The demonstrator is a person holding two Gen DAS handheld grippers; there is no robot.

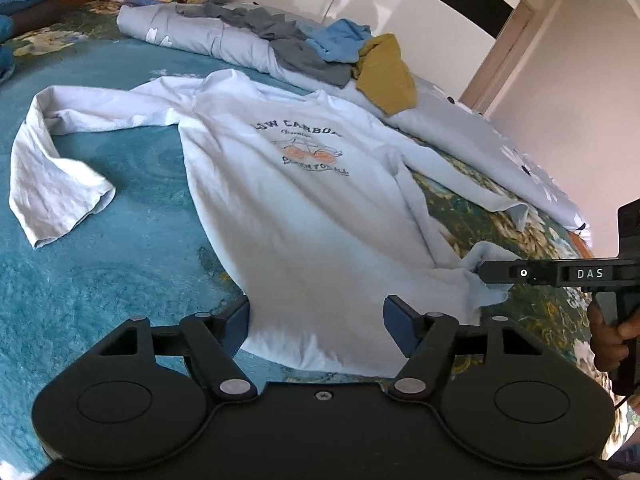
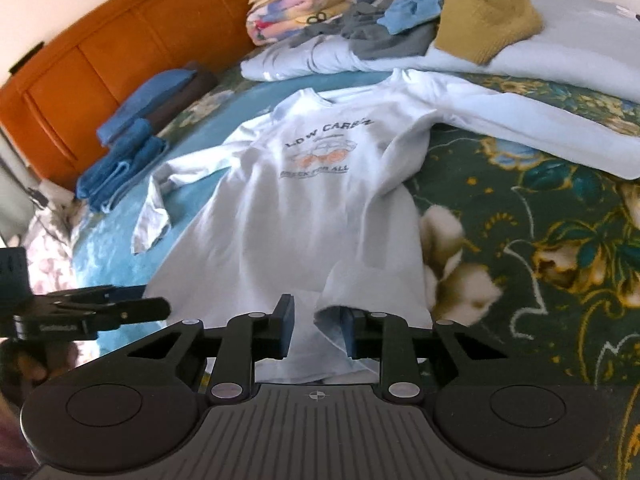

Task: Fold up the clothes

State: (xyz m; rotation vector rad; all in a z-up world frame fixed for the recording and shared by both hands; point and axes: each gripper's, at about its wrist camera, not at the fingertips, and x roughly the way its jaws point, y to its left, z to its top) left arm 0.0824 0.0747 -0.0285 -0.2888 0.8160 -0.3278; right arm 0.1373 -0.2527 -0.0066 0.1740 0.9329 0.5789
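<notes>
A white long-sleeved shirt (image 1: 304,200) (image 2: 288,220) with a "LOW CARBON" print lies face up on the bed, sleeves spread to both sides. My left gripper (image 1: 318,320) stands wide open over the shirt's bottom hem, near its left corner, with one pad by the hem's edge; the right wrist view shows it (image 2: 160,306) from the side. My right gripper (image 2: 318,332) is at the hem's right corner, jaws narrow but apart, a raised fold of hem between the pads. Seen from the left wrist, its tip (image 1: 482,272) sits in bunched cloth.
The bed carries a teal and dark green floral blanket (image 2: 520,220). Behind the shirt lie a pale blue quilt (image 1: 480,140), a heap of grey, blue and mustard clothes (image 1: 384,72), and a folded pastel blanket (image 2: 304,4). Folded blue towels (image 2: 124,164) sit by the orange headboard (image 2: 100,52).
</notes>
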